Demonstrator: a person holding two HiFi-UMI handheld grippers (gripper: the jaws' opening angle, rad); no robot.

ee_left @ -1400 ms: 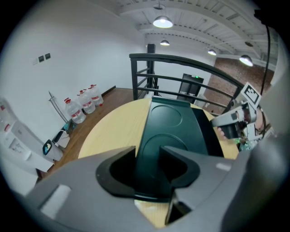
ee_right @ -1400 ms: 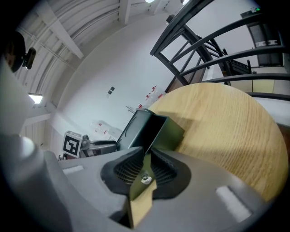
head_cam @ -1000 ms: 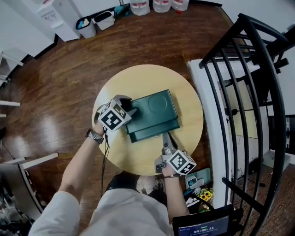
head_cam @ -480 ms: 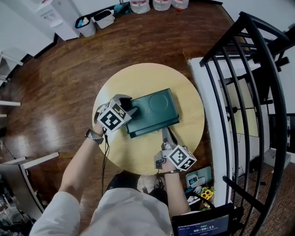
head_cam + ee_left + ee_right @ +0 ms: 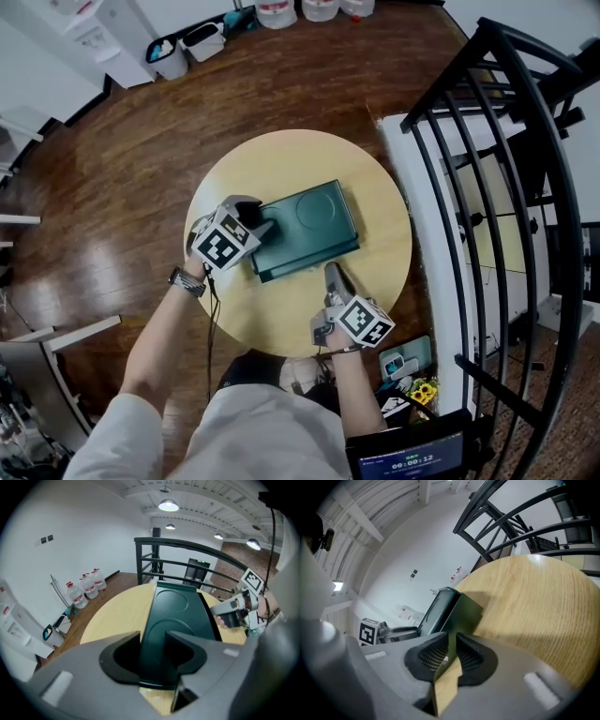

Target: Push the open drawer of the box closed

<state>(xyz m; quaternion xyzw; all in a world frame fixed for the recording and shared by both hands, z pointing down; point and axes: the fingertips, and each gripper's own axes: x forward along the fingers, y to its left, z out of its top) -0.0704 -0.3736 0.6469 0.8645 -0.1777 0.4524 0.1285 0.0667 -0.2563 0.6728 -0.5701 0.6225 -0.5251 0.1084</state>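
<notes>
A dark green box (image 5: pixel 309 225) lies in the middle of a round wooden table (image 5: pixel 281 159). Its drawer (image 5: pixel 302 265) shows as a narrow lip along the box's near side. My left gripper (image 5: pixel 262 225) is shut on the box's left end; in the left gripper view the box (image 5: pixel 176 611) fills the gap between the jaws of the left gripper (image 5: pixel 153 656). My right gripper (image 5: pixel 333 274) is shut with nothing in it, tips at the drawer's front. In the right gripper view the drawer's front (image 5: pixel 465 615) stands just ahead of the right gripper (image 5: pixel 452 644).
A black metal railing (image 5: pixel 506 187) and a white ledge (image 5: pixel 427 244) run close along the table's right side. Water bottles (image 5: pixel 319 9) and small bins (image 5: pixel 178 52) stand on the wooden floor at the far wall. A screen (image 5: pixel 403 459) sits low by my legs.
The drawer has slid into the box, from sticking well out to a thin lip. My right gripper has moved forward with it. The left gripper has kept its hold.
</notes>
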